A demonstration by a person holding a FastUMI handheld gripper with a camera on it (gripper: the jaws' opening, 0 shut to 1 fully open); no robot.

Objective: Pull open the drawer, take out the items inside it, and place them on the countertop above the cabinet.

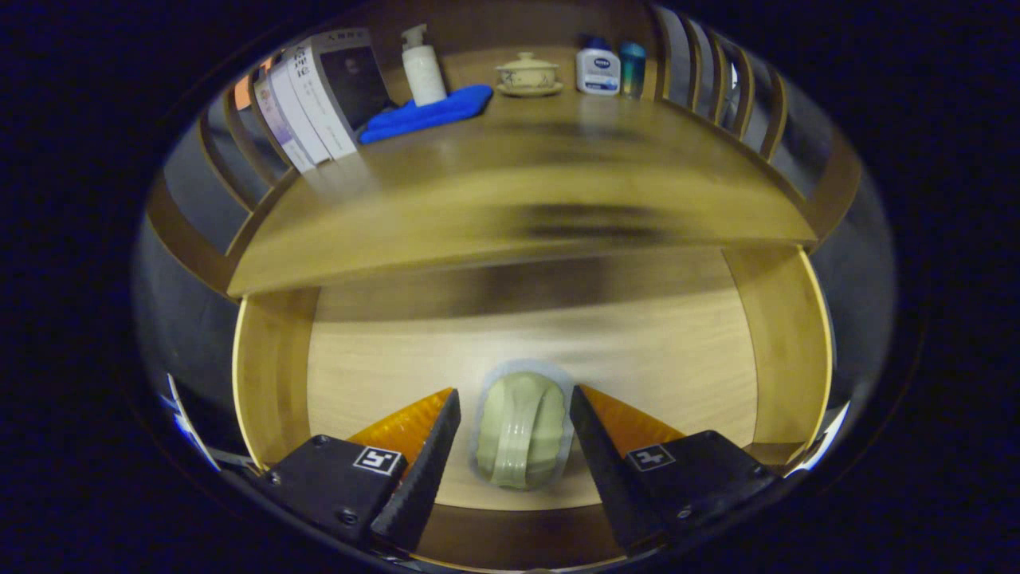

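The wooden drawer (275, 375) stands pulled out below the countertop (518, 199). On its pale floor lies a light green cup (522, 430), handle facing up, near the drawer's front. My gripper (515, 391) is open and straddles the cup, one finger on each side. The right finger sits close against the cup's side, and a narrow gap shows by the left finger. No other item shows in the visible part of the drawer; its back is hidden under the countertop.
At the countertop's back stand leaning books (315, 96), a white pump bottle (422, 68), a blue cloth (426, 112), a lidded tea bowl (527, 76), a white bottle (598, 70) and a blue-green can (633, 68). Slatted rails (741, 88) border both sides.
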